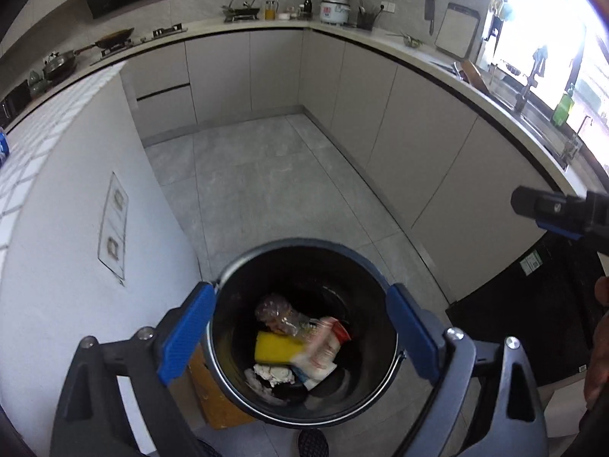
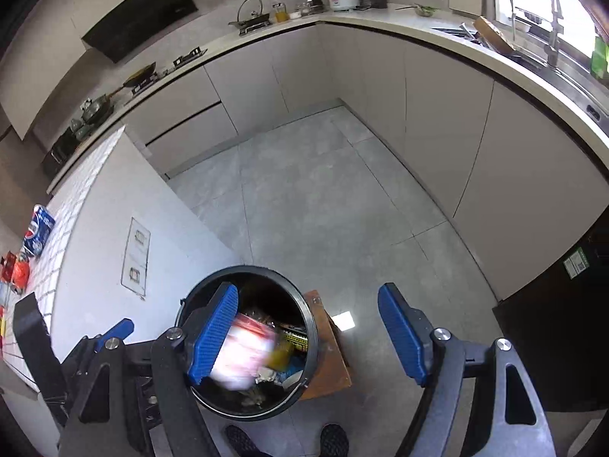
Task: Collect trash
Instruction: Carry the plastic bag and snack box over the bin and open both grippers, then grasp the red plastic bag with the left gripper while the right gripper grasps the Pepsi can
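Left gripper (image 1: 300, 333) & right gripper (image 2: 308, 337) both gape empty over bin (image 1: 266, 257), wrapper (image 1: 319, 354) w/ sponge inside; cans (image 2: 38, 230) left on far-left counter.

Daylight pours in from the window (image 1: 548, 38) at the upper right, blown out to white glare in both views. The grey floor (image 1: 266, 175) is evenly lit, with one bright patch (image 2: 343, 320) on it. Inside the bin (image 1: 304, 259) it is dark. The red-and-white packet (image 2: 243, 354) is motion-blurred. Fisheye bending curves the cabinets; corners vignette to black
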Tool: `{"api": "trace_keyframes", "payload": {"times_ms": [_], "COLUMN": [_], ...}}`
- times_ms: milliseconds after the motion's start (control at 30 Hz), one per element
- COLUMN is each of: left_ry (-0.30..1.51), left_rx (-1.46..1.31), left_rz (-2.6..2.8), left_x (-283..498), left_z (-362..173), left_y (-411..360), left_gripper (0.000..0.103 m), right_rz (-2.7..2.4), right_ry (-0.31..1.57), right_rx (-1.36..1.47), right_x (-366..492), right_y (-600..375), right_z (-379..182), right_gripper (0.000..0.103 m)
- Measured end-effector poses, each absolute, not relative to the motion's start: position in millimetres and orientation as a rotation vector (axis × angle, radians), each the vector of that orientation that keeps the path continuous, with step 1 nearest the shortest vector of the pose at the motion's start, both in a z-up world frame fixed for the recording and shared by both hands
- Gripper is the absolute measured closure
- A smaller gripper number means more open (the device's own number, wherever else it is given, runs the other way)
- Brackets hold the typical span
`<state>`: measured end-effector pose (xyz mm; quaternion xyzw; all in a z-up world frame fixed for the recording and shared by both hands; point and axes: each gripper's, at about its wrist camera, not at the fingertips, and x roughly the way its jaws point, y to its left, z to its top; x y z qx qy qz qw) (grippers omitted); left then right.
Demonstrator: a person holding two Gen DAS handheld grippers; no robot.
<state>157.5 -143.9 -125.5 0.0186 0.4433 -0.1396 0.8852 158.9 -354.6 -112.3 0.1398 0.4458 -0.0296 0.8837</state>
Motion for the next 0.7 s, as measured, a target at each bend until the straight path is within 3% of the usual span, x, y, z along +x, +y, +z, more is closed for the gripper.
{"api": "trace_keyframes", "payload": {"times_ms": [433, 700], "left_ry": [0.823, 0.779], "left_rx": [0.024, -0.043], "left_rz": [-0.166, -0.036], "left_x": [171.2, 174.7], "left_z": [-64.3, -51.2], "left_y": [-64.8, 34.9], "left_gripper": [0.010, 0.010], "right_rz": [0.043, 0.109], "right_ry": [0.875, 0.864], "right_rx": [0.302, 0.278], "right_x": [189.7, 224.9], "right_y": [-305.1, -233.5], "right_z": [-86.2, -69.6], "right_gripper": [0.024, 0.024]}}
